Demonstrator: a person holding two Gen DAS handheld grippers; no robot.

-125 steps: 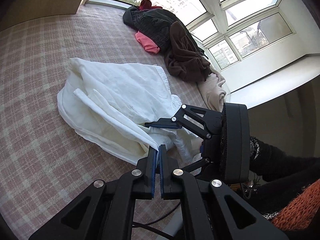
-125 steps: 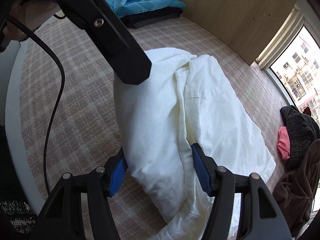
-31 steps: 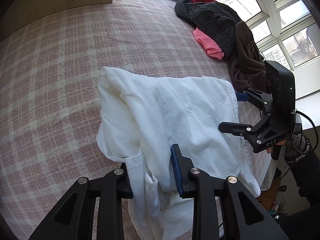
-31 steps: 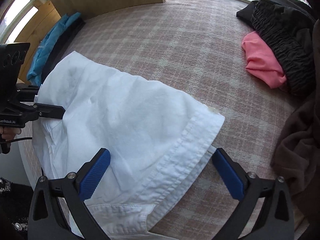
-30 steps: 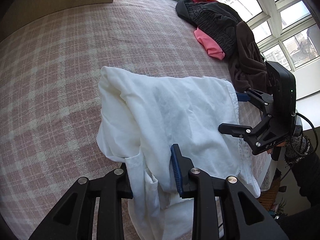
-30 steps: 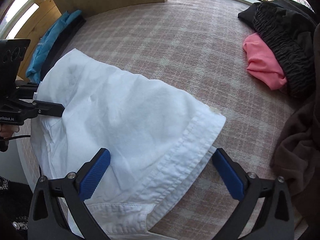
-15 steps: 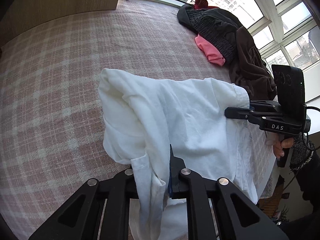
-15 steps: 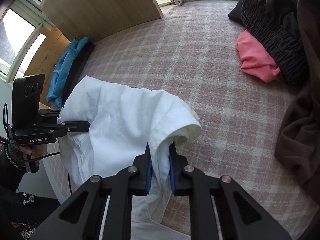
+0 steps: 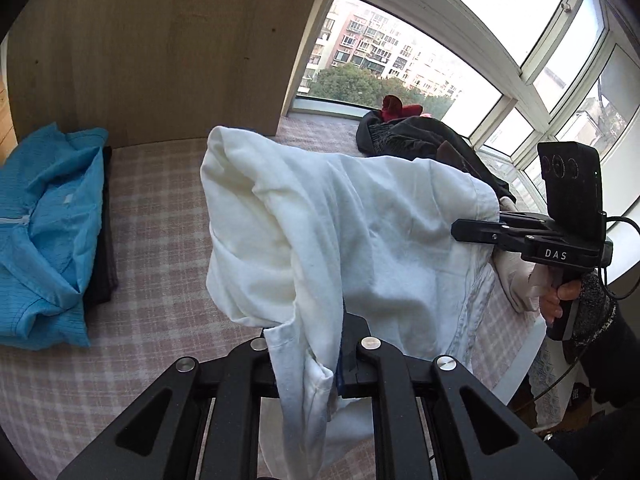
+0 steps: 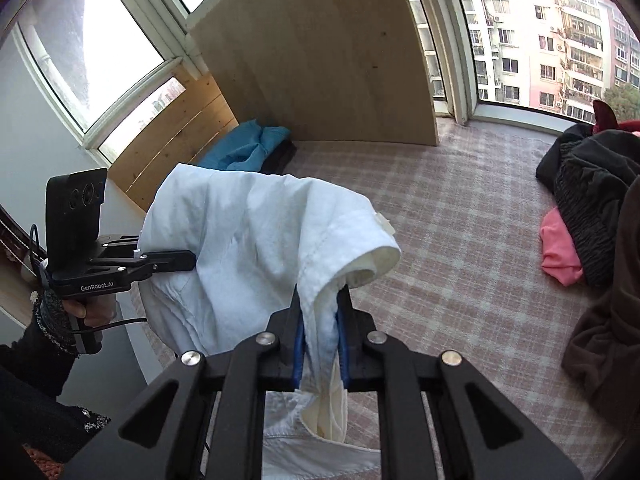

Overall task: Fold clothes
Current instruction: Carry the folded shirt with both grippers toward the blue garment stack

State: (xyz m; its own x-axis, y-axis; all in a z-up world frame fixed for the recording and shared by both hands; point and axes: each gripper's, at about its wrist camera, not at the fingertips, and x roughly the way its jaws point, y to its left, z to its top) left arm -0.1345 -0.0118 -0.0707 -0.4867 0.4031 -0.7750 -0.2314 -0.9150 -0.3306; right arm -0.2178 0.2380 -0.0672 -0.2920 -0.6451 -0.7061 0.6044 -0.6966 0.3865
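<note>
Spreading beneath both sets of fingers is a checked bed (image 10: 460,216), with a white shirt (image 9: 360,240) hanging above it between them. Left gripper (image 9: 312,364) and right gripper (image 10: 320,336) are each clenched on a shirt edge.

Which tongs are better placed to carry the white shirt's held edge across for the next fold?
Probably right: the right tongs pinch a thick hemmed edge of the white shirt, while the left tongs hold a bunched, hanging part.
</note>
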